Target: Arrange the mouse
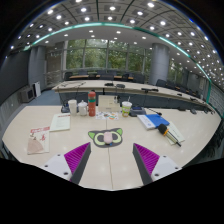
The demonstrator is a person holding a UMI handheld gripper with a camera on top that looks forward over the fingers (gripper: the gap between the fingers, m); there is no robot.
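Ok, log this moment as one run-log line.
tongs: open, empty | mouse pad: on table, ahead of tongs | mouse: not discernible | grasp: not yet

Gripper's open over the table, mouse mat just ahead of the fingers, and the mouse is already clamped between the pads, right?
Not clamped. The gripper view shows the gripper open with nothing between its fingers. The rest holds: it is over the table, with the mouse mat just ahead of the fingers.

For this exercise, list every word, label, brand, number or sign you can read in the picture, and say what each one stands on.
None can be read.
pink-printed sheet: print too small to read.
red bottle: label too blurred.
blue book: cover text too small.
The gripper is open and bears no legible marking.
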